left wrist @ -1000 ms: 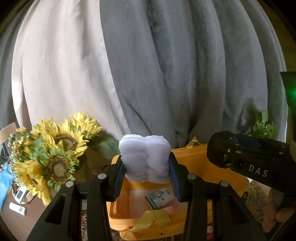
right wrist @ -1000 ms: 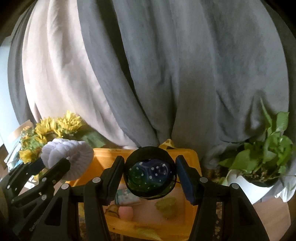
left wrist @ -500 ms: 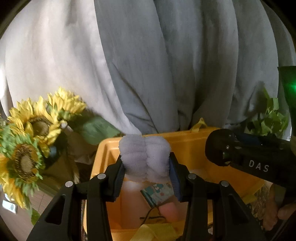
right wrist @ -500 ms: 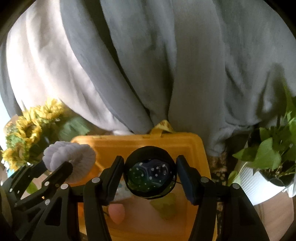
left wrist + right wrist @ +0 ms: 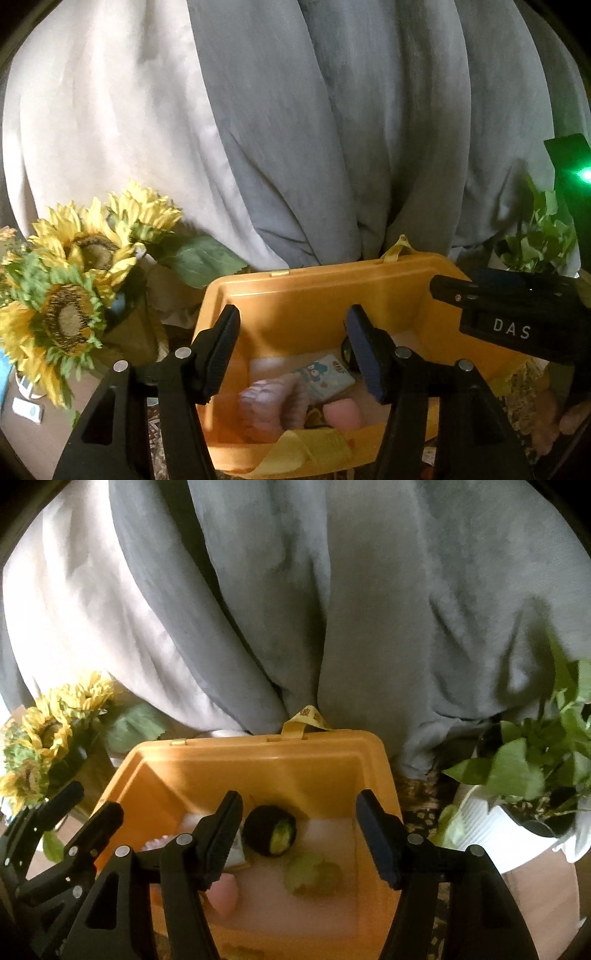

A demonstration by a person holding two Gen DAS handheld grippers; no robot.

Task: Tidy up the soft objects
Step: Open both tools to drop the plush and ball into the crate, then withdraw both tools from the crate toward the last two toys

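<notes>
The right claw's finger (image 5: 221, 834) hides part of the blurred white roll (image 5: 162, 843).

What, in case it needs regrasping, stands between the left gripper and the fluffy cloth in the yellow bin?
Nothing visible does. The left gripper, jaws opening with nothing between them, hangs over the yellow bin; the fluffy cloth lies uncovered below, beside a pink ball and a printed packet.

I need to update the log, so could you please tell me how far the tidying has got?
Done: fluffy roll, dark ball, pink and green pieces lie in the yellow bin. In hand: nothing; left gripper and right gripper are opening, empty. Left: nothing soft visible outside.
</notes>
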